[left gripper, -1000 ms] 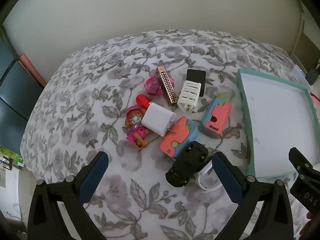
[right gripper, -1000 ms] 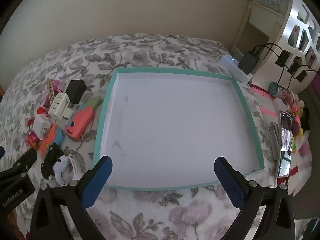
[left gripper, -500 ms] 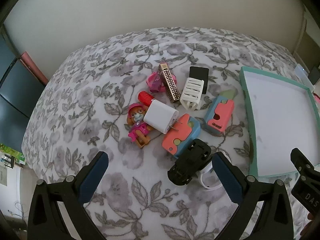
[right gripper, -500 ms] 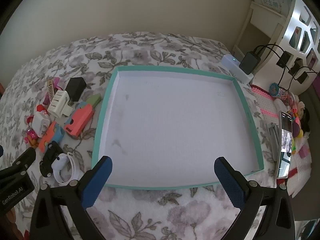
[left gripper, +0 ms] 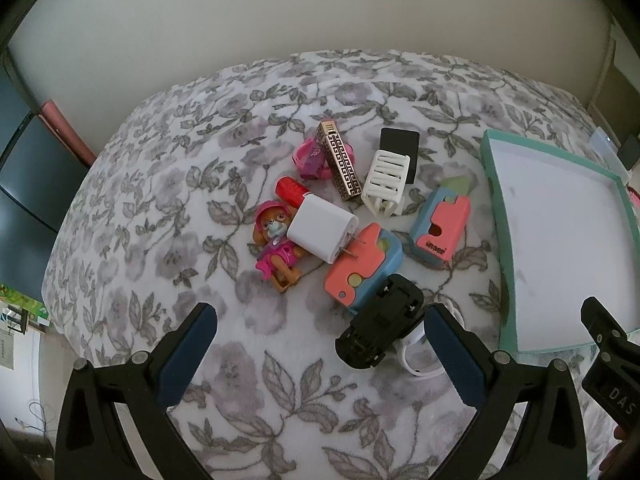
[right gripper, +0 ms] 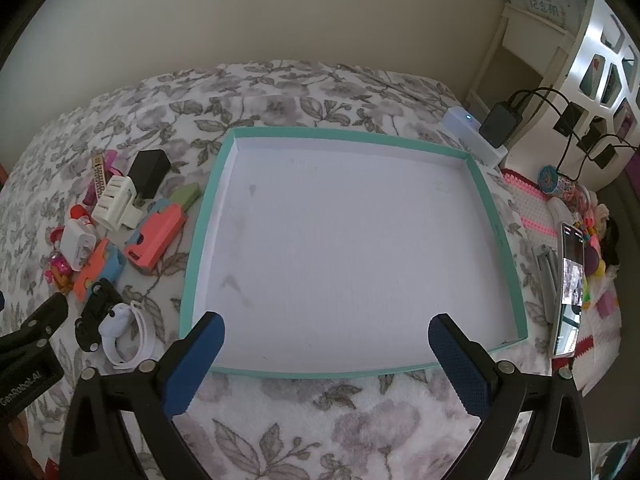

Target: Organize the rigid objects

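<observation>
A pile of small rigid objects lies on the floral bedspread: a black toy car (left gripper: 380, 322), a white charger plug (left gripper: 322, 234), a pink dog figure (left gripper: 276, 246), two coral-and-blue cases (left gripper: 362, 270) (left gripper: 440, 228), a white slatted piece (left gripper: 386, 184), a gold patterned bar (left gripper: 340, 160) and a black block (left gripper: 400, 146). My left gripper (left gripper: 320, 344) is open and empty, just in front of the car. A teal-rimmed white tray (right gripper: 200, 232) lies empty to the right. My right gripper (right gripper: 326, 356) is open and empty over the tray's near edge.
A white watch band (right gripper: 128, 334) lies beside the car. A phone (right gripper: 568, 284), a charger with cables (right gripper: 500, 124) and colourful trinkets sit off the bed's right side. A dark cabinet (left gripper: 24, 172) stands left of the bed.
Both views have shifted slightly; the left gripper has edged left and closer to the pile. Nothing was taken hold of or moved.
</observation>
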